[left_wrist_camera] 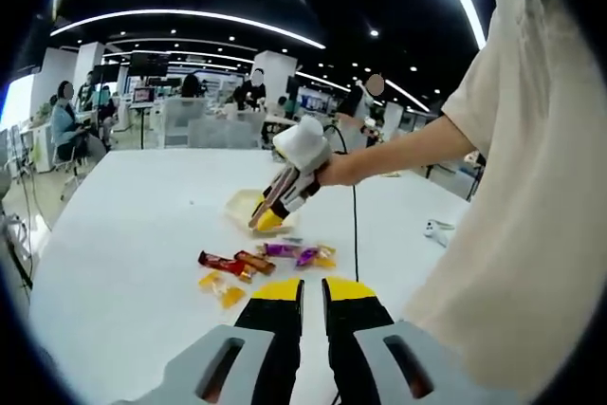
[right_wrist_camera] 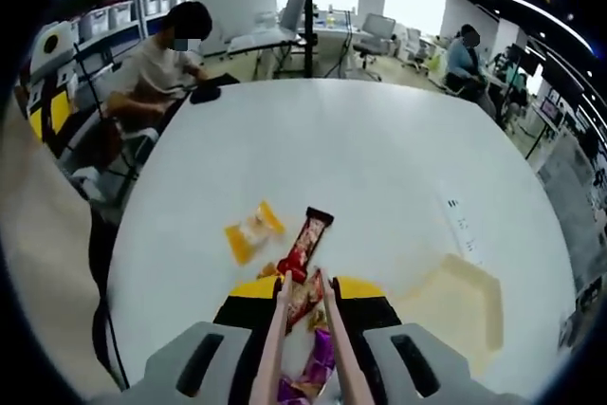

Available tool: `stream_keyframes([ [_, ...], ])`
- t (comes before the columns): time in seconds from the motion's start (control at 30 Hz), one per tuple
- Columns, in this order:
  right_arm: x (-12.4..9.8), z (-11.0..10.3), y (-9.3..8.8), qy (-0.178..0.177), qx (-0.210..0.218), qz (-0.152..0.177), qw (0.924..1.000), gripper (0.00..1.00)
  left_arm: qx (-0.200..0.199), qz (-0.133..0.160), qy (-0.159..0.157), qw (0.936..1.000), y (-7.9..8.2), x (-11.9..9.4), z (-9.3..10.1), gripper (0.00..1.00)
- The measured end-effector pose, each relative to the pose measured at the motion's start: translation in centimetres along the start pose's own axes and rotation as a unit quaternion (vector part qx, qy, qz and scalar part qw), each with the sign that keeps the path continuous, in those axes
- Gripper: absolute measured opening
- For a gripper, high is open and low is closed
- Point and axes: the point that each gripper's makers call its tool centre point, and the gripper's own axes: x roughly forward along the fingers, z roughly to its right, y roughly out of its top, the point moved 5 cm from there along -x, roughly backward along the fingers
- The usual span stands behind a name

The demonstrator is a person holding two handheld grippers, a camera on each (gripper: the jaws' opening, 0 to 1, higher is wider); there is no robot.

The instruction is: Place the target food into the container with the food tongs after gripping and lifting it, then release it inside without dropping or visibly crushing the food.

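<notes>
- I work over a wide white table (right_wrist_camera: 379,158) in an open-plan office with ceiling strip lights; people sit at desks beyond its far edges, one right at the far left corner in my right gripper view.
- My right gripper (right_wrist_camera: 305,303) is clamped on pale tongs (right_wrist_camera: 275,348), and the tong tips reach a red bar (right_wrist_camera: 305,239) that lies near the table's near edge, slanted, in a glossy red wrapper with dark ends.
- A yellow snack (right_wrist_camera: 254,230) in clear wrap lies just beside the bar, toward the table's left edge.
- More wrapped sweets (left_wrist_camera: 285,255), purple and orange, lie in a loose cluster around the bar in my left gripper view.
- The container (right_wrist_camera: 465,303) is a shallow pale-yellow tray near the right edge of the table, apart from the sweets; I cannot tell whether anything is in it.
- My left gripper (left_wrist_camera: 312,289) hangs above the near edge, jaws nearly together on nothing.
</notes>
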Motion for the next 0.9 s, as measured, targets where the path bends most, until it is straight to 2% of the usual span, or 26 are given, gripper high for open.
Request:
stream_keyframes([
  [0.37,0.9,-0.5,-0.1,0.017,-0.027,-0.016,0.9994,0.21,-0.005,0.001,0.005,1.0000,-0.3,-0.1,-0.2,0.05],
  [0.57,1.5,-1.1,0.1,0.029,-0.056,-0.028,0.9976,0.21,-0.007,0.001,0.007,0.9999,-0.3,-0.1,-0.2,0.06],
  [0.9,2.5,-2.0,0.1,0.055,-0.111,-0.057,0.9907,0.21,-0.012,0.001,0.014,0.9998,-0.6,-0.6,-0.2,0.05],
])
